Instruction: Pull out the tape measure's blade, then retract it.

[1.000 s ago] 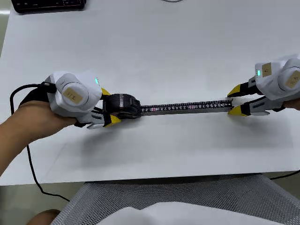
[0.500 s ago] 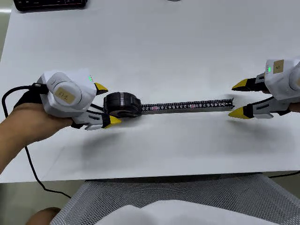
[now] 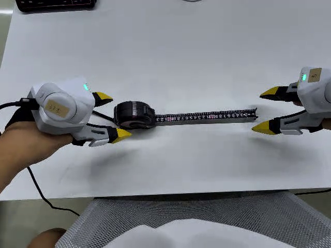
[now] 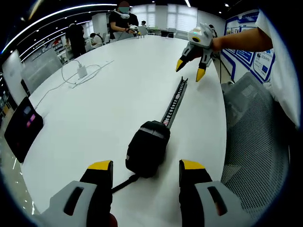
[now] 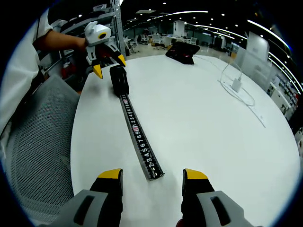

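Across the middle of the white worktop lies the tape measure, its rounded black case flat on its side. The blade is drawn out to your right, straight and flat on the surface. It is a dark strip printed with pale numbers and a few red marks, and its end hook is bare.

Your left tool lies level and points right at the case. Its jaws are spread wide and hold nothing. The yellow tips sit just short of the case, one on the far side and one on the near side, apart from it. In the left gripper view a thin black strap runs from the case back toward the gap between those jaws. Your left hand wraps the tool's smooth white body from behind, and your forearm comes in from the lower left. A black cable trails off the worktop edge below it.

Your right tool points left from the right edge. Its jaws are also wide and empty, and the blade's end hook lies just ahead of the gap, touching neither tip.

Farther out, a black keyboard sits at the far left corner, and a white charger with its looped cord lies well apart on the far side. A grey mesh chair shows below the near edge.
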A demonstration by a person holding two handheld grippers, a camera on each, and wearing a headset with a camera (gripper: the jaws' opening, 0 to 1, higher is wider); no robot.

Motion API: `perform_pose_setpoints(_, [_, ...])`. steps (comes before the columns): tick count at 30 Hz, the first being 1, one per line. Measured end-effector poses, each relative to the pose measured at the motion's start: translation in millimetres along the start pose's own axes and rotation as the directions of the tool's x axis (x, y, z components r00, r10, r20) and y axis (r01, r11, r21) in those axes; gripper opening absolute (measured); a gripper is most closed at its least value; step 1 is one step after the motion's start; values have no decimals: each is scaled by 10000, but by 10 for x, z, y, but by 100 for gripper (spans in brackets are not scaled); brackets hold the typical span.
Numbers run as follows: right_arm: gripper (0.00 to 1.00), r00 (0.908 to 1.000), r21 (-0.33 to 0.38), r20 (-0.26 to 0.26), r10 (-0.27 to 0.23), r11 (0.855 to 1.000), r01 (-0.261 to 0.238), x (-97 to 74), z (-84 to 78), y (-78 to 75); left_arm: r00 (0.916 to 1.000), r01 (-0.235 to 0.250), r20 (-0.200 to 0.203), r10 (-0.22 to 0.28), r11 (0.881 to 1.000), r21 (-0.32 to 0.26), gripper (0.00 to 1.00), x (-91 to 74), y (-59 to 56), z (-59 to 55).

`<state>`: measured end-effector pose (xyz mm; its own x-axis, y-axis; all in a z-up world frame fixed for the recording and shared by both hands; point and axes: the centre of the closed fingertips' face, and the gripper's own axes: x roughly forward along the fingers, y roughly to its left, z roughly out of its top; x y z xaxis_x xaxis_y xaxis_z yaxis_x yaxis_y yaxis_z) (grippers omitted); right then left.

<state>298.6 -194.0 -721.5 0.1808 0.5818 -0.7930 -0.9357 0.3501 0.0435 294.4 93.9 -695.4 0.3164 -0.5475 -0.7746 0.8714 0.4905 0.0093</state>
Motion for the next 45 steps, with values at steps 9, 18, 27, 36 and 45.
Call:
perform_pose_setpoints(9, [49,9996,219,231,-190,9996,185,-71,46,9,9996,-126,235,132,9996,-257,54,-88,6,-12])
perform_pose_setpoints(18, [53,9972,623,564,-493,9970,457,-166,78,50,9952,-441,845,500,9965,-707,59,-201,21,24])
perform_pose_setpoints(27, [58,9922,1195,909,-851,9901,740,-225,114,106,9912,-922,845,1021,9891,-1146,63,-268,37,-47])
perform_pose_setpoints(36, [62,9861,1456,1119,-1227,9837,1059,-327,125,137,9854,-1123,1094,1303,9812,-1570,66,-329,-6,-91])
perform_pose_setpoints(45, [65,9798,1719,1326,-1494,9771,1257,-350,132,177,9738,-1199,1692,1517,9755,-1847,71,-404,-60,-53])
